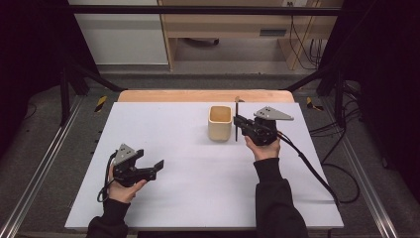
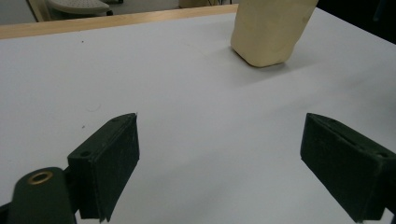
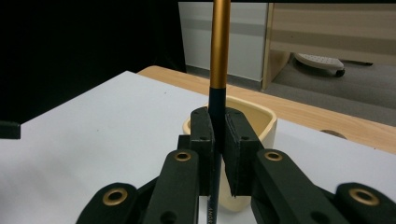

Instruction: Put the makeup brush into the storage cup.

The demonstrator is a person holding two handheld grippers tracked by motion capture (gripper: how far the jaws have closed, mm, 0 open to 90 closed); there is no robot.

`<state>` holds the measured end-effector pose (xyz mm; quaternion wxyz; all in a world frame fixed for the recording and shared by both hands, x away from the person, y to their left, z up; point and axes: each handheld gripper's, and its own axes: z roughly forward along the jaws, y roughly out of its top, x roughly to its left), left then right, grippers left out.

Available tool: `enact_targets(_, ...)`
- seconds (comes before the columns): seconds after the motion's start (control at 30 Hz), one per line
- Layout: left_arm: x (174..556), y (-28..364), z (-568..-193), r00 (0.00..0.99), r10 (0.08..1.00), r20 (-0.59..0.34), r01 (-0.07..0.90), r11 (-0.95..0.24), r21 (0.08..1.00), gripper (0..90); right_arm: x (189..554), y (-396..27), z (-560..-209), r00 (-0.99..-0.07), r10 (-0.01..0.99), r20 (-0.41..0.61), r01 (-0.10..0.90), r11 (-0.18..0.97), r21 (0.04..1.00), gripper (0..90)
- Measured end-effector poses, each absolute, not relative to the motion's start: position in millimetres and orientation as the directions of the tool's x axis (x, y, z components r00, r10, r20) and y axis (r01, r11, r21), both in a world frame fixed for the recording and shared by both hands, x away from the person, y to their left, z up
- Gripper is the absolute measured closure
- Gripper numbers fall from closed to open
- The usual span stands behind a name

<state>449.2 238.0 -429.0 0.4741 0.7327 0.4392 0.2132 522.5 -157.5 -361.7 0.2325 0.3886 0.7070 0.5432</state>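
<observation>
Right tool (image 1: 236, 120): jaws clamped on a slender stick, black in its lower part and gold above (image 3: 219, 42), held upright just beside the cream square cup (image 1: 220, 124), on the cup's right in the high view. In the right gripper view the stick (image 1: 236, 121) rises between the pads, the cup (image 3: 266, 119) directly behind them.

Left tool (image 1: 157, 166): jaws spread wide, nothing between them; held low over the white worktop (image 1: 198, 173) near its front left part, well apart from the cup. In the left gripper view both pads (image 2: 112, 163) frame bare worktop (image 2: 187, 107), with the cup (image 2: 271, 32) farther off, upper right.

Cup: stands upright on the worktop, toward its far edge, opening up.
</observation>
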Motion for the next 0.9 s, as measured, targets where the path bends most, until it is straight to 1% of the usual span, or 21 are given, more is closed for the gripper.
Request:
enact_targets(0.17, 449.9, 237.2, -430.5, 0.524, 0.846, -0.095, 0.443, -0.176, 0.879, 10.9, 530.8, -157.8, -355.5, -0.570, 0.816, 0.097, 0.298, 0.096, 0.950, 83.4)
enact_targets(0.67, 450.7, 237.9, -431.8, 0.522, 0.849, -0.085, 0.448, -0.188, 0.874, 10.5, 545.8, -148.1, -344.3, -0.566, 0.818, 0.107, 0.286, 0.073, 0.956, 83.4)
enact_targets(0.9, 450.8, 237.5, -432.3, 0.524, 0.848, -0.083, 0.450, -0.192, 0.872, 10.3, 558.4, -136.1, -338.2, -0.565, 0.817, 0.111, 0.280, 0.064, 0.958, 83.4)
